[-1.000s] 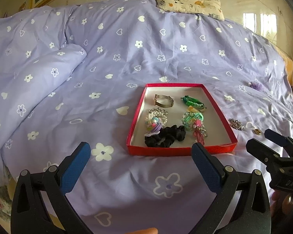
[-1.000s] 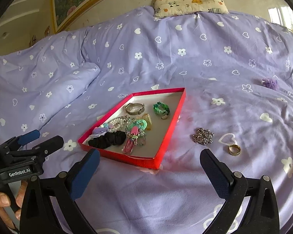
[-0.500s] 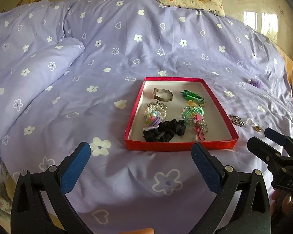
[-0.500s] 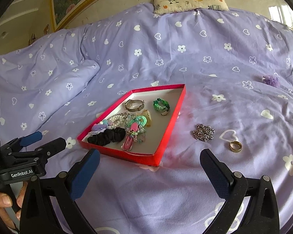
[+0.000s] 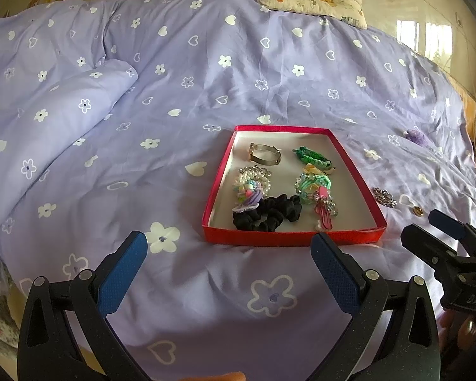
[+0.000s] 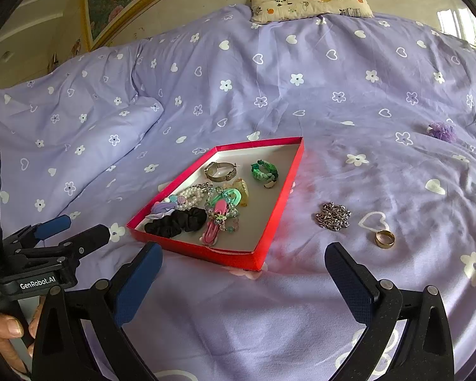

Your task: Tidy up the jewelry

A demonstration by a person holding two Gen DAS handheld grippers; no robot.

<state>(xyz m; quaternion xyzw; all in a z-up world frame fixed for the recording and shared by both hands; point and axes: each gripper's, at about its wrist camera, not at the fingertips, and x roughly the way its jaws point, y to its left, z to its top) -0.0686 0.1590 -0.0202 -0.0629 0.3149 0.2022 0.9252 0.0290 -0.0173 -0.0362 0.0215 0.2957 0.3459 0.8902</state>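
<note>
Mostly sorted into tray (image 6: 279, 219); chain (image 6: 333, 216), ring (image 6: 384, 239), purple scrunchie (image 6: 442, 131) left on bed (image 6: 333, 111). Both hand-held grippers (image 5: 228, 266) (image 6: 244, 273) wide, empty.

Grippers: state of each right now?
Left gripper: open, empty.
Right gripper: open, empty.

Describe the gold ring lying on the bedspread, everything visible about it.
The gold ring is a plain, smooth band that looks like shiny metal, with no stone visible. It lies flat on the purple bedspread, outside the red tray and to its right. It sits just below a white heart outline printed on the fabric, with the silver chain heaped to its left, apart from it. Nothing touches it but the cloth; both grippers are clear of it.
</note>
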